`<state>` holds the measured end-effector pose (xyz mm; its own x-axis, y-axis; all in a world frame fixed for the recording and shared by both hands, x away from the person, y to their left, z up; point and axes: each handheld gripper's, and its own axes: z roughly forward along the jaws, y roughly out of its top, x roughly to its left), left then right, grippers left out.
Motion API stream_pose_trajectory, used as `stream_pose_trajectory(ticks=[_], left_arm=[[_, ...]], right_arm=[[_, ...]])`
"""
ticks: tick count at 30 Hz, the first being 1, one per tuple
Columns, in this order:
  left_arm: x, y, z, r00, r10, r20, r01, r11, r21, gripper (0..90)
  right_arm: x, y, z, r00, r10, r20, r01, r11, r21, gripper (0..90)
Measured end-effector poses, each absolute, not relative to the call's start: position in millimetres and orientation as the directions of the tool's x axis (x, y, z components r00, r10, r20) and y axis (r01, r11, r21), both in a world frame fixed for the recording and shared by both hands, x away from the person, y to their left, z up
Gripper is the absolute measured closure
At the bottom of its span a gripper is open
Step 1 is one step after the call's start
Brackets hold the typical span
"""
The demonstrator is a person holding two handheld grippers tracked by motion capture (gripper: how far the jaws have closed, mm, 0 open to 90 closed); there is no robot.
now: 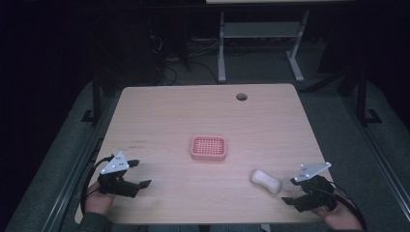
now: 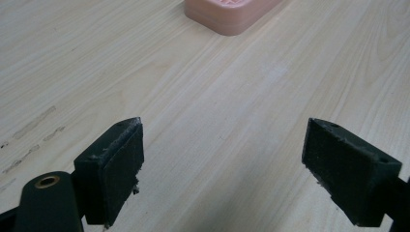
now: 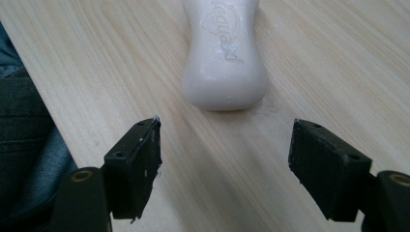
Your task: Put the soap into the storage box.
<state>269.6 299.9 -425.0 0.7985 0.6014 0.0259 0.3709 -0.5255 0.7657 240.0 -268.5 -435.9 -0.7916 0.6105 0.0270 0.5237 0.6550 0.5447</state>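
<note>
Right gripper view: soap bar (image 3: pixel 225 58) lies just beyond open right tool (image 3: pixel 225 159).

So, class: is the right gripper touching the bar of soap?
Apart. In the right gripper view, bare table lies between the open right gripper and the soap.

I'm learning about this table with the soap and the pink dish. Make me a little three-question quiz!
1. True or false: the white soap bar lies inside the pink soap dish.
2. Which gripper is nearer the soap: A) left gripper or B) right gripper?
3. Fill in: both grippers' jaws are ____.

Key: 1. False, it lies on the wooden table, apart from the dish. 2. B. 3. open.
</note>
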Motion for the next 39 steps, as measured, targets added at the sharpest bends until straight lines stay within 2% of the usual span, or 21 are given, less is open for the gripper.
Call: stream_pose_trajectory(ticks=[24,39], left_arm=[[270.0,301.1,-424.7,0.798,0.602,0.027,0.371,-0.526,0.766,14.8],[269.8,301.7,-424.1,0.798,0.603,0.022,0.370,-0.518,0.771,14.8]], right_arm=[[266.6,-229.8,-422.9,-0.829,0.559,0.015,0.499,0.727,0.472,18.0],[281.8,-206.3,-428.9,-0.853,0.521,-0.009,0.471,0.778,0.414,22.7]])
